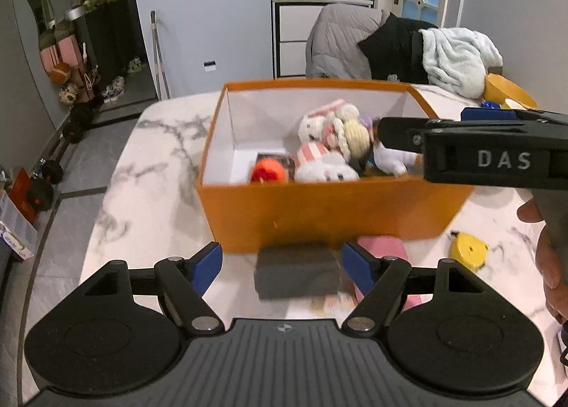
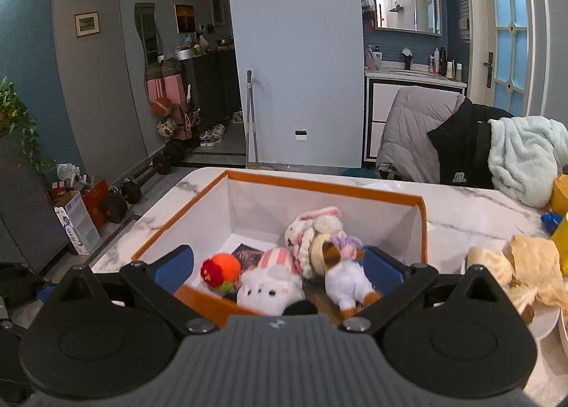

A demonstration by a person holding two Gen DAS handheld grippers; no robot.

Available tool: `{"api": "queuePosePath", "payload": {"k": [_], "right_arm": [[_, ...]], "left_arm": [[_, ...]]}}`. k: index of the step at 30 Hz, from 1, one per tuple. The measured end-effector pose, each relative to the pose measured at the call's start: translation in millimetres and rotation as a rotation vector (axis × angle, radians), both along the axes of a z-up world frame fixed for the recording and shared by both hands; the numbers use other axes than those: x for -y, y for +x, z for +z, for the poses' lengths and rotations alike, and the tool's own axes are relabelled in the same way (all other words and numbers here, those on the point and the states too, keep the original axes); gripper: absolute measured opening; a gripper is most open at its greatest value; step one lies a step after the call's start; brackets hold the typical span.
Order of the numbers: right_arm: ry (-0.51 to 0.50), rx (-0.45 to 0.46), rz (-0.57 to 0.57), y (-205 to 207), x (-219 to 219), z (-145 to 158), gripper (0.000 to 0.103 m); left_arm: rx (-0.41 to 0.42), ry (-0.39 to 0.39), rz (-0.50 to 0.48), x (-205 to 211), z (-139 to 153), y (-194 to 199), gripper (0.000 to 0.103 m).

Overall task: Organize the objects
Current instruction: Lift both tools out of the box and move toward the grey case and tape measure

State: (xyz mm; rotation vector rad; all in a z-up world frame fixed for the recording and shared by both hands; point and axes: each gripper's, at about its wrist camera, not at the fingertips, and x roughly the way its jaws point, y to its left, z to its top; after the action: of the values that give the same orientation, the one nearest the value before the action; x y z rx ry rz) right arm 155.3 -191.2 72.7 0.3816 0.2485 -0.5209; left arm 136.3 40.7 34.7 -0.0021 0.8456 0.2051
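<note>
An orange box (image 1: 319,215) with white inner walls stands on the marble table (image 1: 152,194). Several plush toys (image 1: 330,144) lie inside it. My left gripper (image 1: 284,265) is open, low over the table in front of the box. A grey block (image 1: 298,273) lies between its blue pads (image 1: 209,265), and the left pad stands clear of it. My right gripper (image 1: 390,135) reaches over the box from the right. In the right wrist view that gripper (image 2: 282,265) is open above the box (image 2: 319,186), with a white plush (image 2: 344,282) and a white cat-face plush (image 2: 269,291) below it, unheld.
A pink object (image 1: 387,250) and a yellow tape measure (image 1: 468,252) lie on the table in front of the box. A plate (image 2: 543,321) with beige items sits to the right. Jackets and a pale blanket (image 2: 525,155) hang on a chair behind. A hand (image 1: 548,261) shows at right.
</note>
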Motion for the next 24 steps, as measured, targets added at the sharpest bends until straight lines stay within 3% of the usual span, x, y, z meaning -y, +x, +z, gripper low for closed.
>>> {"api": "queuePosePath", "payload": {"k": [9, 19, 24], "right_arm": [[0.052, -0.012, 0.007, -34.3, -23.2, -38.2, 0.102], [0.168, -0.044, -0.058, -68.1, -18.1, -103.9, 0.102], [0.198, -0.045, -0.078, -79.9, -12.2, -117.1, 0.102]], "left_arm": [[-0.041, -0.030, 0.012, 3.2, -35.1, -20.8, 0.088], [-0.067, -0.086, 0.059, 0.3, -67.6, -13.1, 0.088], [-0.051, -0.107, 0.091, -3.6, -72.8, -5.8, 0.088]]}}
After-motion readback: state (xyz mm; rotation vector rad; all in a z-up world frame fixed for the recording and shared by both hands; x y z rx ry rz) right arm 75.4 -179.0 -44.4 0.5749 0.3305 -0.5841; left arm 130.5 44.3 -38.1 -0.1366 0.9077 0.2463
